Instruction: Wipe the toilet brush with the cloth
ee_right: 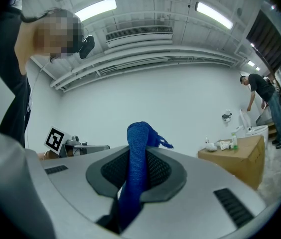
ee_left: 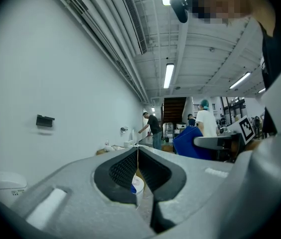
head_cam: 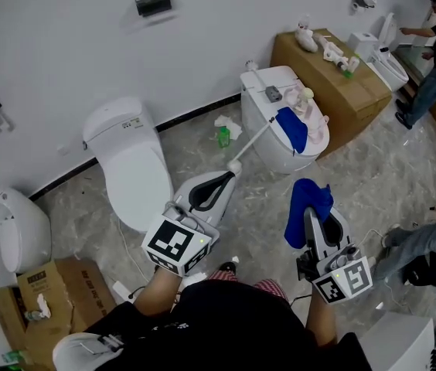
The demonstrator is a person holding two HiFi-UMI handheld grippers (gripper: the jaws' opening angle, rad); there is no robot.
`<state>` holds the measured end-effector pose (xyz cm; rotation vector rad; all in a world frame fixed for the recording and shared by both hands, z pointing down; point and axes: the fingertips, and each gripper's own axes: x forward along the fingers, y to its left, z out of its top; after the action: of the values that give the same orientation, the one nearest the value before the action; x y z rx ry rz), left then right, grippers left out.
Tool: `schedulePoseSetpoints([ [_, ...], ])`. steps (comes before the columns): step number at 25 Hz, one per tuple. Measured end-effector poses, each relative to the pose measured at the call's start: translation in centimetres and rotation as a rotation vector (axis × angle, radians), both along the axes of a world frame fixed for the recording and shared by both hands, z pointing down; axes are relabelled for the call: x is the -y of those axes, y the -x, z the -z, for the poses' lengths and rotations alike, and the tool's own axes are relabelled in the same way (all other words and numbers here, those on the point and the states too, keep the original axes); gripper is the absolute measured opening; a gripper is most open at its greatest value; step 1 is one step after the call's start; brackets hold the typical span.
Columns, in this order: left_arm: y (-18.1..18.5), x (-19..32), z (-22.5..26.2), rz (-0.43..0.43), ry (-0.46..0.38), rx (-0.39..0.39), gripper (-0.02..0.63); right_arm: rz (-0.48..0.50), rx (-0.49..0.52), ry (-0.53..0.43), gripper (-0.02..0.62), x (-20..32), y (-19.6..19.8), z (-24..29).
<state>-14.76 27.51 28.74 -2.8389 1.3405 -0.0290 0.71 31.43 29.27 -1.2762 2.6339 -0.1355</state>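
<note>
My left gripper (head_cam: 229, 175) is shut on the thin white handle of the toilet brush (head_cam: 255, 141). The handle slants up and right toward a white toilet (head_cam: 264, 149); I cannot make out the brush head. In the left gripper view the handle (ee_left: 137, 156) shows as a thin line between the closed jaws (ee_left: 137, 151). My right gripper (head_cam: 311, 221) is shut on a blue cloth (head_cam: 308, 203), which hangs bunched past its tips, right of the brush and apart from it. The cloth (ee_right: 138, 148) fills the right gripper's (ee_right: 135, 156) jaws and also shows in the left gripper view (ee_left: 188, 143).
A second blue cloth (head_cam: 294, 128) and small items lie on the near toilet. Other toilets (head_cam: 125, 161) (head_cam: 17, 226) line the wall at left. A cardboard box (head_cam: 334, 68) stands at the back right, a green bottle (head_cam: 223, 136) on the floor. People (head_cam: 434, 52) (head_cam: 427, 242) are at the right.
</note>
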Motion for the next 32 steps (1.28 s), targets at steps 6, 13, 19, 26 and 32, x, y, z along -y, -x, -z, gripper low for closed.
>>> schedulePoseSetpoints([
  [6,0.0,0.0,-0.3,-0.013,0.006,0.003,0.008,-0.01,-0.004,0.019,0.064,0.2,0.1,-0.3],
  [13,0.8,0.7,-0.5,0.017,0.011,0.002,0.008,0.02,-0.003,0.015,0.064,1.3,0.8,-0.4],
  [19,1.1,1.9,-0.7,0.043,0.02,0.021,0.008,0.035,0.021,0.016,0.064,3.5,0.6,-0.7],
  [26,-0.2,4.7,-1.2,0.054,0.029,0.035,0.008,0.054,0.032,0.021,0.064,7.2,-0.5,-1.0],
  [32,-1.3,7.9,-1.3,0.082,0.024,0.036,0.008,0.072,0.039,0.025,0.064,10.8,-1.6,-1.4],
])
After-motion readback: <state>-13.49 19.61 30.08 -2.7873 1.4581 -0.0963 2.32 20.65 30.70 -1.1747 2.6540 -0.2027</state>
